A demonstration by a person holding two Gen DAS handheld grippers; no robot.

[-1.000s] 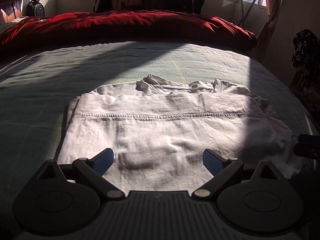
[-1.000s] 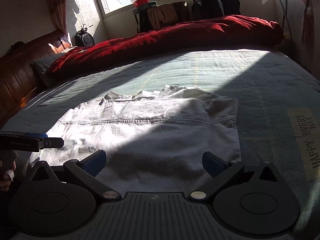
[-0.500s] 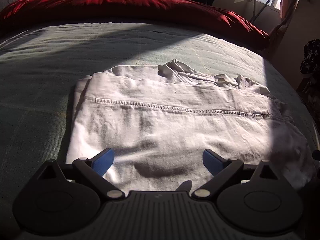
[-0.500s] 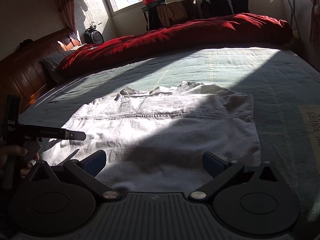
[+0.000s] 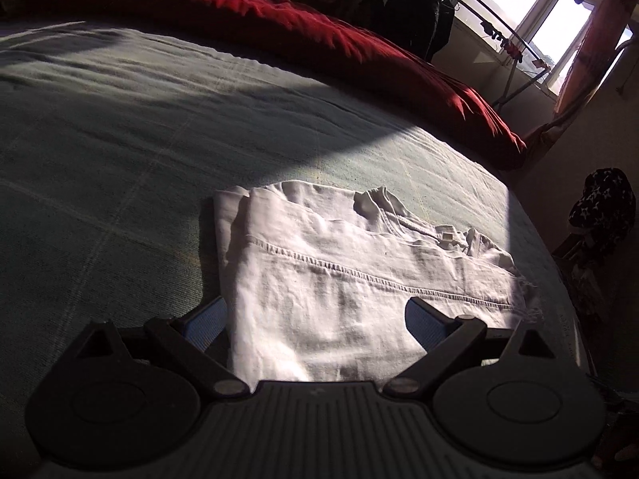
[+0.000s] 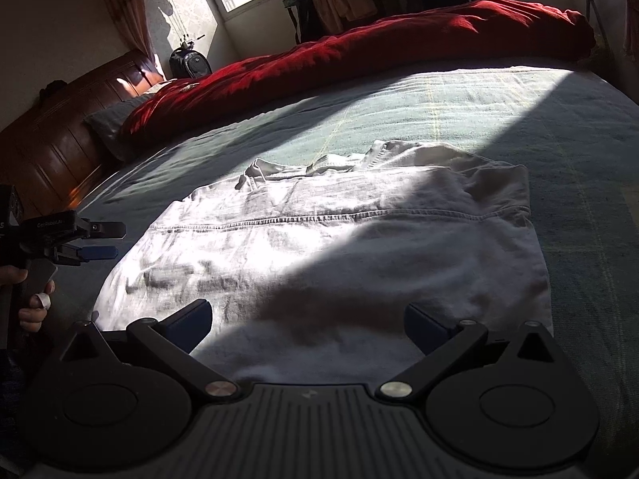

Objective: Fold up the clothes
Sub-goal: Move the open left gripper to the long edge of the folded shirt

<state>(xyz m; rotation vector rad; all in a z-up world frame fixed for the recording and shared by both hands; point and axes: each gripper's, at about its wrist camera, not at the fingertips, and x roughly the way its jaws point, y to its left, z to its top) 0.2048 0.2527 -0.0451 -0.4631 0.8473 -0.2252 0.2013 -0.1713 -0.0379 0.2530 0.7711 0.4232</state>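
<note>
White shirt (image 5: 359, 291) lies folded flat on the green bedspread (image 5: 120, 151), hem seam running across it, collar bunched at its far edge.

Left claw (image 5: 315, 321): released, fingers wide, nothing between them. It sits at the shirt's near-left corner; one blue pad is off the cloth on bare bedspread, the other over the cloth.

Right claw (image 6: 307, 325): released, empty, both fingers over the shirt's near edge.

In the right wrist view the left claw (image 6: 102, 241) hovers just off the shirt's left edge, hand (image 6: 34, 299) on its grip.

Red duvet (image 6: 359, 52) lies well beyond the shirt; open bedspread all round it.
</note>
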